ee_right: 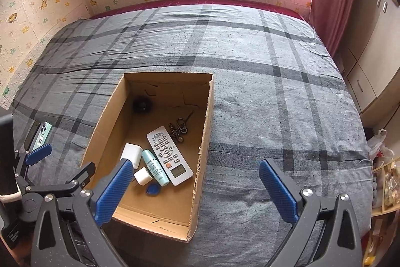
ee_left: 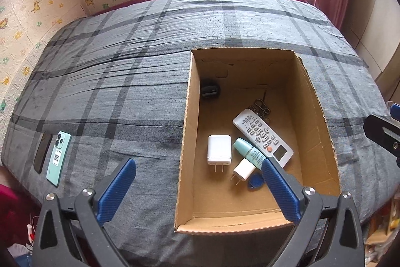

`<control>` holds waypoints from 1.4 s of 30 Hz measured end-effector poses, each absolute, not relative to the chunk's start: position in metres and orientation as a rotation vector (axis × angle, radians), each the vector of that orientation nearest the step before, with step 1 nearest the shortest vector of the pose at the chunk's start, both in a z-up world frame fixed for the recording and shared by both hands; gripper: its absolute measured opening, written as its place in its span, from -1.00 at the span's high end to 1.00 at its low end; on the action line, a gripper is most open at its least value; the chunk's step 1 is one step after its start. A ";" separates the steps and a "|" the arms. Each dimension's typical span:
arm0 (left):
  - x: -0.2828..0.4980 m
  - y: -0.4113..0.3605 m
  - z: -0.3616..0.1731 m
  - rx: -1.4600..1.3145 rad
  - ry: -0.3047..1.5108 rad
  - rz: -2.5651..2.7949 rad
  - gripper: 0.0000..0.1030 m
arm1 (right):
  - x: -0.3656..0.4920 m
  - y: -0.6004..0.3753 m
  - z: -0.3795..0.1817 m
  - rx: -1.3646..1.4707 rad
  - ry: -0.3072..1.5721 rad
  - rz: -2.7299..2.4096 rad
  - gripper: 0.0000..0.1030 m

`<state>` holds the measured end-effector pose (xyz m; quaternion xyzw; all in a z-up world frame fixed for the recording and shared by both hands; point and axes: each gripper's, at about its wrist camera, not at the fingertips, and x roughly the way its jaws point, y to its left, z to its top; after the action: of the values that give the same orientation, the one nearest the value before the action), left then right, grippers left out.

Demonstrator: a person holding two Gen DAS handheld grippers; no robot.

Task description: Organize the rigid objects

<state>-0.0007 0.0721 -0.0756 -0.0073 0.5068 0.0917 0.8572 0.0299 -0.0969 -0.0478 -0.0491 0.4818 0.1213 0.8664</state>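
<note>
Cardboard box edge between gripper fingers

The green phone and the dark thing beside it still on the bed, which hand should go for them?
Probably left. The green phone and dark slab lie left of the box, beside the open, empty left tongs; the right tongs hang across the box.

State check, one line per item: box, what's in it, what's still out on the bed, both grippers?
Brown cardboard box: open-topped, on bed.
White remote control: flat in box, buttons up.
Large white plug charger: in box, lying down.
Small white plug charger: in box.
Teal tube bottle: in box, lying down.
Green phone: on bed, outside box, back up.
Left gripper: open, empty.
Right gripper: open, empty.
</note>
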 end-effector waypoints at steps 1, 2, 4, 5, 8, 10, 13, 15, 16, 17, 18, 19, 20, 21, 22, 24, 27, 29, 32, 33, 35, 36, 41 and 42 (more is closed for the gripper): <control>-0.004 0.070 -0.072 -0.016 1.063 0.192 -1.00 | 0.028 -0.098 -0.045 -0.106 1.004 0.249 -0.99; -0.006 0.068 -0.068 -0.018 1.058 0.195 -1.00 | 0.025 -0.098 -0.043 -0.108 1.000 0.247 -0.99; -0.013 0.064 -0.060 -0.022 1.043 0.203 -1.00 | 0.021 -0.101 -0.038 -0.099 0.988 0.247 -0.99; -0.015 0.063 -0.056 -0.026 1.042 0.206 -1.00 | 0.019 -0.102 -0.036 -0.097 0.986 0.246 -0.99; -0.024 0.056 -0.047 -0.041 1.034 0.186 -1.00 | 0.013 -0.105 -0.031 -0.090 0.976 0.241 -0.99; -0.027 0.050 -0.043 -0.032 1.032 0.188 -1.00 | 0.009 -0.107 -0.028 -0.092 0.971 0.239 -0.99; -0.032 0.043 -0.037 -0.025 1.020 0.186 -1.00 | 0.004 -0.109 -0.024 -0.091 0.963 0.237 -0.99; -0.034 0.041 -0.034 -0.037 1.018 0.180 -1.00 | -0.001 -0.110 -0.021 -0.096 0.955 0.232 -0.99; -0.035 0.039 -0.033 -0.035 1.017 0.179 -1.00 | -0.002 -0.110 -0.020 -0.100 0.951 0.229 -1.00; -0.035 0.037 -0.032 -0.028 1.017 0.182 -1.00 | -0.003 -0.111 -0.020 -0.103 0.950 0.226 -1.00; -0.036 0.035 -0.032 -0.023 1.015 0.180 -1.00 | -0.004 -0.112 -0.019 -0.102 0.949 0.225 -0.99; -0.036 0.032 -0.031 -0.019 1.011 0.170 -1.00 | -0.006 -0.113 -0.018 -0.101 0.947 0.226 -1.00; -0.036 0.031 -0.032 -0.017 1.013 0.157 -1.00 | -0.006 -0.113 -0.018 -0.100 0.946 0.226 -1.00; -0.035 0.029 -0.033 -0.019 1.022 0.150 -1.00 | -0.007 -0.113 -0.018 -0.099 0.946 0.224 -1.00; -0.035 0.029 -0.033 -0.024 1.024 0.145 -1.00 | -0.007 -0.114 -0.018 -0.099 0.946 0.223 -1.00; -0.036 0.025 -0.033 -0.018 1.016 0.144 -1.00 | -0.007 -0.115 -0.017 -0.099 0.947 0.221 -1.00; -0.035 0.021 -0.032 -0.012 1.012 0.135 -1.00 | -0.007 -0.115 -0.018 -0.102 0.952 0.219 -1.00; -0.036 0.020 -0.031 -0.009 1.009 0.131 -1.00 | -0.007 -0.116 -0.018 -0.100 0.953 0.219 -1.00; -0.036 0.018 -0.030 -0.005 1.010 0.128 -1.00 | -0.007 -0.117 -0.017 -0.099 0.952 0.221 -1.00; -0.036 0.017 -0.030 -0.003 1.011 0.126 -1.00 | -0.007 -0.117 -0.018 -0.099 0.951 0.225 -1.00; -0.036 0.016 -0.030 0.001 1.010 0.123 -1.00 | -0.007 -0.116 -0.018 -0.100 0.953 0.224 -1.00; -0.037 0.015 -0.029 0.002 1.008 0.121 -1.00 | -0.007 -0.117 -0.018 -0.099 0.952 0.224 -1.00; -0.037 0.015 -0.029 0.001 1.005 0.123 -1.00 | -0.007 -0.116 -0.018 -0.099 0.953 0.225 -1.00; -0.037 0.015 -0.028 0.001 1.004 0.124 -1.00 | -0.007 -0.116 -0.018 -0.099 0.955 0.229 -1.00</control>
<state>-0.0367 0.0148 -0.0284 0.0003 0.4808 0.0592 0.8748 -0.0071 -0.1163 -0.0184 -0.0473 0.4584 0.1097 0.8807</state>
